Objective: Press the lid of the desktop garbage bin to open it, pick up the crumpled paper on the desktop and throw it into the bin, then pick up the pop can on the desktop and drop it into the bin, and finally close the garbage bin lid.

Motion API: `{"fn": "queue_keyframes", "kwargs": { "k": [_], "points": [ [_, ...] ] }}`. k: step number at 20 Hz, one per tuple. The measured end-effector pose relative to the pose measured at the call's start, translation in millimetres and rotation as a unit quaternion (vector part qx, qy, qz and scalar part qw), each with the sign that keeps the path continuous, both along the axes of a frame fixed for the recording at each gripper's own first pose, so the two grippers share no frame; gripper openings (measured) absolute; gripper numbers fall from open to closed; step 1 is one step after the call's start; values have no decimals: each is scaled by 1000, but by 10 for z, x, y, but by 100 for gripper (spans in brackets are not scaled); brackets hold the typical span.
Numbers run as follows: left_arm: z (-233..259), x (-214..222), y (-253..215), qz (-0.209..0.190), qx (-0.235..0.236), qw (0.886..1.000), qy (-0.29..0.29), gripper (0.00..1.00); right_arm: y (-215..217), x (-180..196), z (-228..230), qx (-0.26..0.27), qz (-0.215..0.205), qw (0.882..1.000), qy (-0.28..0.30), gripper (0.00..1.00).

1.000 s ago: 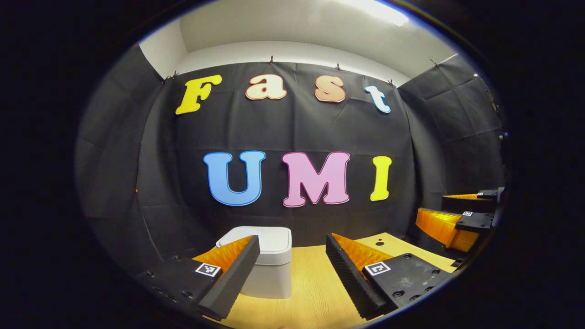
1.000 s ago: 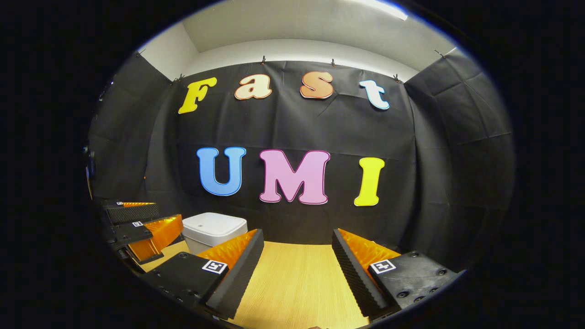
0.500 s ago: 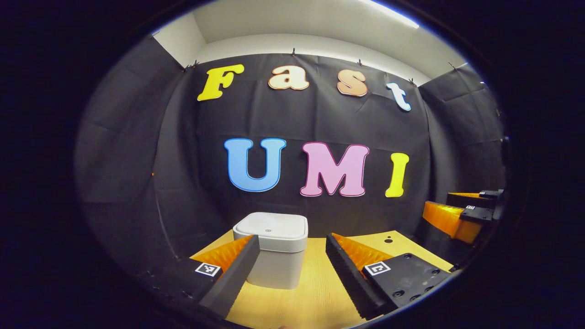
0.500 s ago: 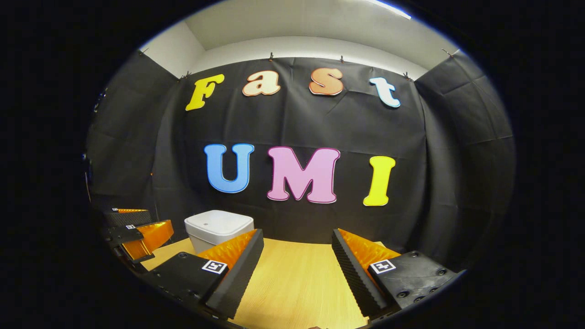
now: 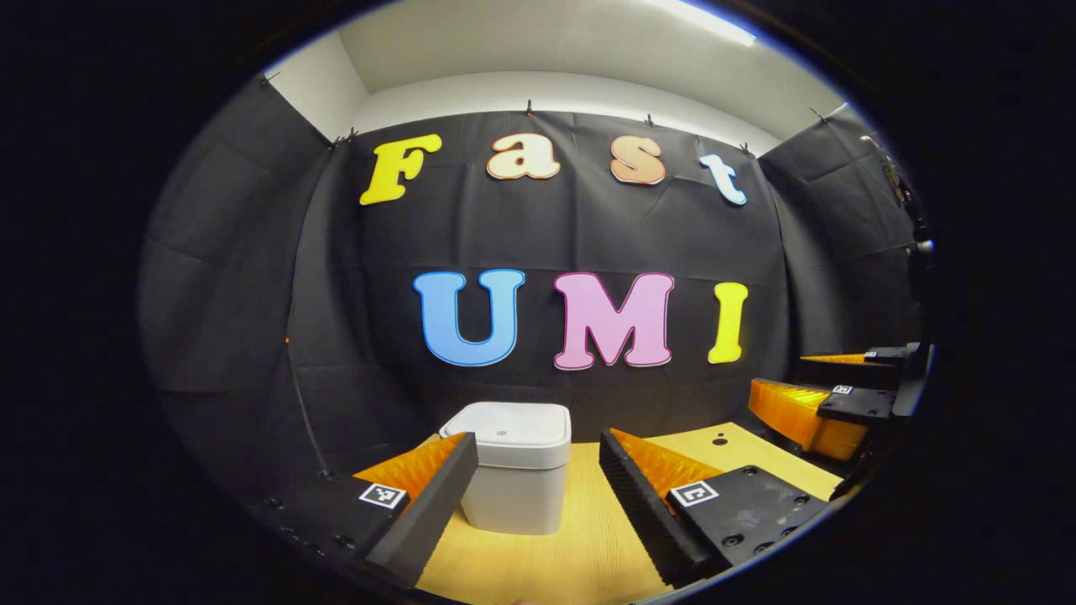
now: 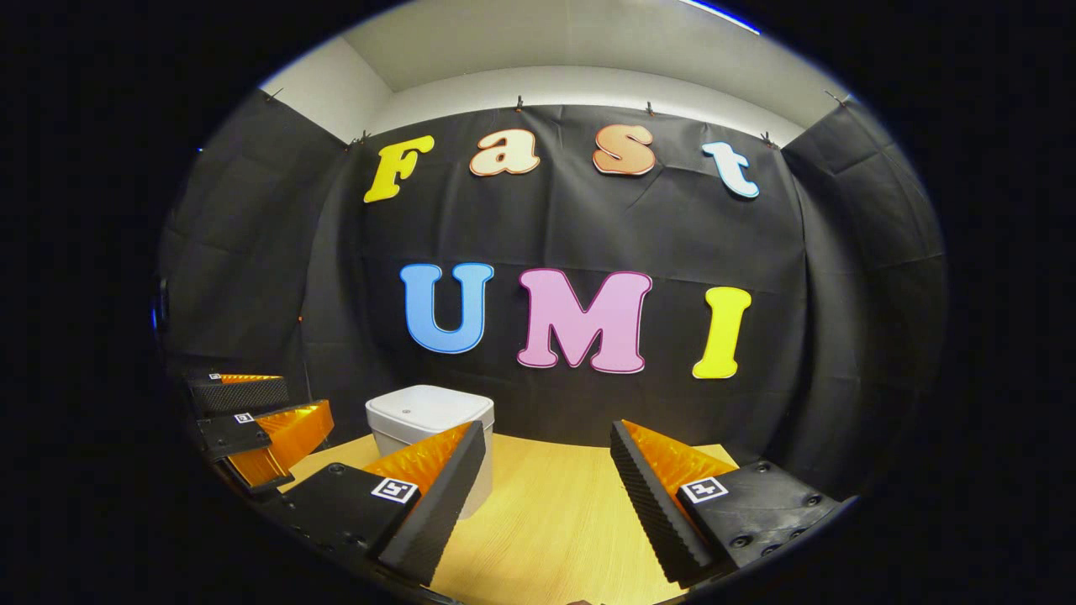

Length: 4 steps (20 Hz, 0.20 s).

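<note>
Bin (image 5: 514, 479) recentred; left gripper (image 5: 538, 496) level, agape.

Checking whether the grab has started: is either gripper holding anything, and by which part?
Nothing is held. The left gripper and right gripper are both open with bare gaps; the garbage bin stands apart, lid down.

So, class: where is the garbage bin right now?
The garbage bin stands lid-shut on the wooden desktop by the black cloth wall, ahead between the left tongs.
</note>
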<state>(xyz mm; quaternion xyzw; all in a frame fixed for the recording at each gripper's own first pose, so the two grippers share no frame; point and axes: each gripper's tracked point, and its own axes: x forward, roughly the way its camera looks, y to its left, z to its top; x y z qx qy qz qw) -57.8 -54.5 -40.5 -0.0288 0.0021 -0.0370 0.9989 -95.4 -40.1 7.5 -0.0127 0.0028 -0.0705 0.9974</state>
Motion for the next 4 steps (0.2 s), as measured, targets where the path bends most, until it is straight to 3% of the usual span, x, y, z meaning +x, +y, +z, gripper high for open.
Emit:
{"fn": "queue_keyframes", "kwargs": {
  "k": [4],
  "points": [
    [2, -6, 22, 2, -8, 1000, 1, 98, 19, -14, -18, 4, 0, 1000, -1, 97]
  ]
}}
